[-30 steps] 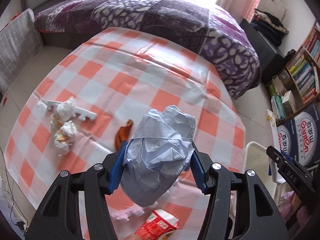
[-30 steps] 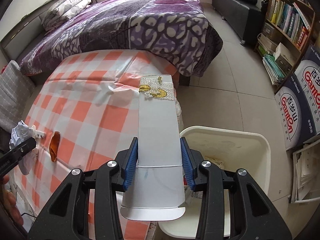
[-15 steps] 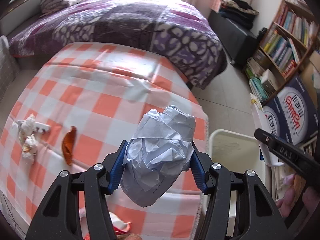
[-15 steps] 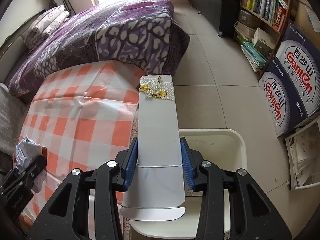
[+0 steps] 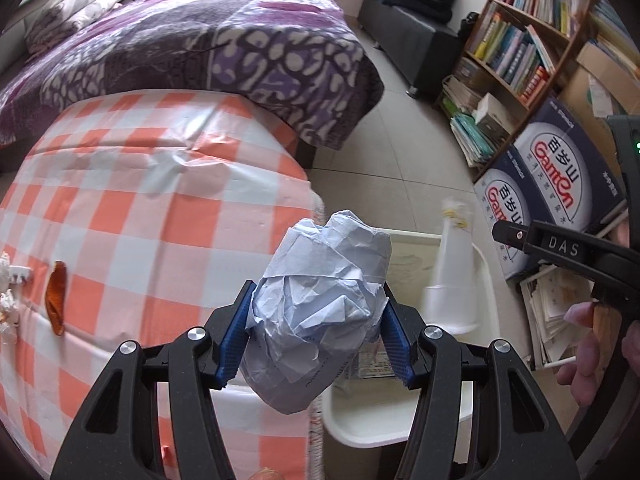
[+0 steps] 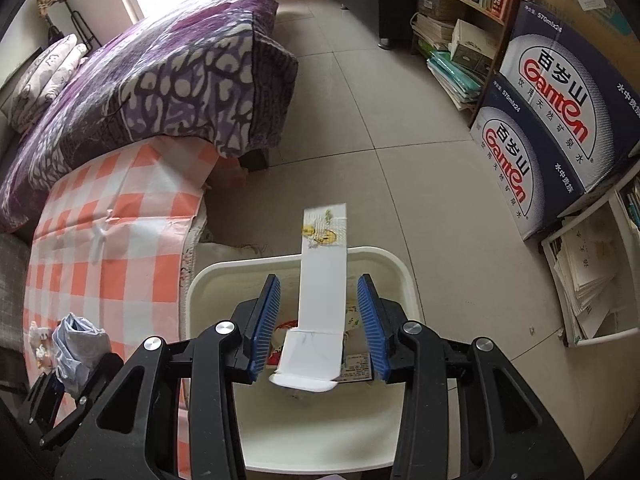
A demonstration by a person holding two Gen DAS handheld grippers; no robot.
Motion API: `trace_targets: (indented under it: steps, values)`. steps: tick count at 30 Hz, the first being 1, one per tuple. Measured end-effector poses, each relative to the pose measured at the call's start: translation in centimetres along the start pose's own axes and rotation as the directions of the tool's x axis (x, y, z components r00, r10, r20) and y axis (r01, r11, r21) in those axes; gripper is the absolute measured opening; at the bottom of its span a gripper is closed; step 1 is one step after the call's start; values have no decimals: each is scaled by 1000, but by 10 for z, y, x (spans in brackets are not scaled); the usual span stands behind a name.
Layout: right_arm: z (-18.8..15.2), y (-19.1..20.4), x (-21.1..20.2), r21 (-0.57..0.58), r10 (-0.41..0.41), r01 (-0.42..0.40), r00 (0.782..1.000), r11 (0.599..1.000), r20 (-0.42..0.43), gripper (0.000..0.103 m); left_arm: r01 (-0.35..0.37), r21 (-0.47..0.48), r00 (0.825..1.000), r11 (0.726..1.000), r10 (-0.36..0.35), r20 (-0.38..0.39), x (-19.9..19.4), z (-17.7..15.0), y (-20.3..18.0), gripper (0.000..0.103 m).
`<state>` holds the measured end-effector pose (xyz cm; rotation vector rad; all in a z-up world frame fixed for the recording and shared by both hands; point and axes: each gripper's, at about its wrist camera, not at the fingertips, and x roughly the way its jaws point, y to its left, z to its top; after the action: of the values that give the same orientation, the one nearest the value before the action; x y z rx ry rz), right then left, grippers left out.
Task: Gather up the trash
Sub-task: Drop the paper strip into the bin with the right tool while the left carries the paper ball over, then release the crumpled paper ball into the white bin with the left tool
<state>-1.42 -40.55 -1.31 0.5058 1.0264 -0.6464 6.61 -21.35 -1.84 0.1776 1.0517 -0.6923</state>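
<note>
Underneath everything lies a low surface (image 5: 160, 208) covered in an orange-and-white checked cloth, butting against a bed with a purple patterned quilt (image 5: 192, 48). To the right the tiled floor (image 6: 400, 128) runs to a bookshelf (image 5: 528, 40) crammed with books, with two stacked dark blue water cartons (image 6: 552, 120) beside it and loose papers on a low white rack. A white plastic bin (image 6: 208, 280) stands on the floor just beside the edge of the surface, with some packaging already at its bottom.

On the cloth, at its left side, an orange scrap (image 5: 56, 296) lies near some crumpled white tissues (image 5: 7, 304).

The left claw (image 5: 316, 332) is clamped on a crumpled ball of pale blue paper (image 5: 320, 304), both blue pads pressed into its sides; the ball hangs over the edge of the surface, right at the near rim of the bin.

The right claw (image 6: 320, 320) sits directly above the bin with its pads apart. A long white card sleeve (image 6: 322, 280), printed with yellow at its far end, stands between the pads with a clear gap on each side, touching neither, its lower end down inside the bin. A person's fingers (image 5: 580, 356) grip the right claw's handle.
</note>
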Motion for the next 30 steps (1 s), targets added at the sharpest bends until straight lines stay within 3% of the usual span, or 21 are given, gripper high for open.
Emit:
trace_targets:
  steps: [15, 18, 21, 30]
  values:
    - [8, -63, -3, 143, -38, 35, 999, 989, 21, 62, 76, 104, 995, 992, -68, -79, 30, -15, -64, 58]
    - [9, -67, -4, 152, -38, 34, 999, 988, 22, 65, 104, 108, 991, 989, -94, -91, 34, -16, -71, 63]
    - [9, -69, -4, 159, -45, 39, 998, 986, 32, 70, 118, 103, 990, 988, -108, -91, 36, -15, -71, 71]
    - [7, -54, -3, 147, -38, 32, 999, 989, 33, 77, 91, 56, 993, 994, -87, -74, 28, -10, -45, 72]
